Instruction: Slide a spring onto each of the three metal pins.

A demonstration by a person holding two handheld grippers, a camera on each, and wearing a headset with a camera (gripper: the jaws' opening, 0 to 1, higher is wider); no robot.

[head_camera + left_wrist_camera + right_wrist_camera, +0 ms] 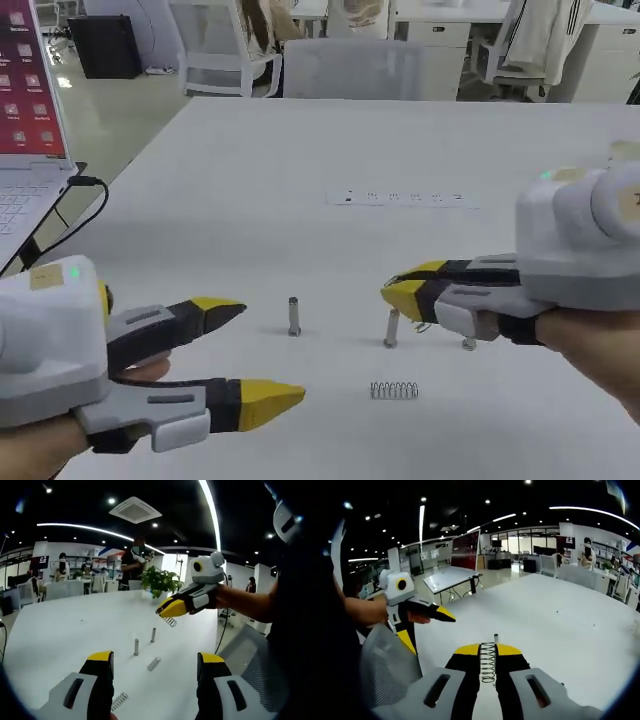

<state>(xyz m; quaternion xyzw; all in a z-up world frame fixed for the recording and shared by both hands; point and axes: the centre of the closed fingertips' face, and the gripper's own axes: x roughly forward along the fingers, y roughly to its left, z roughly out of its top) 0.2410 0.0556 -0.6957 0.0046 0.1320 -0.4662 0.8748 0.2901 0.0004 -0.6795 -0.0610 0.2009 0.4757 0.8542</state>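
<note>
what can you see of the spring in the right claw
A thin coil spring of bare silvery wire, straight and uncompressed as far as shows, held off the table. The right claw is shut on it, yellow tips pressing its sides; it lies along the claw, its far end near a metal pin.

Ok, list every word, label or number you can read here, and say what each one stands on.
No text here is legible.
laptop screen: rows of icons with captions under them, too small to read.
pale strip: a row of small dark marks, too blurred to read.
</note>
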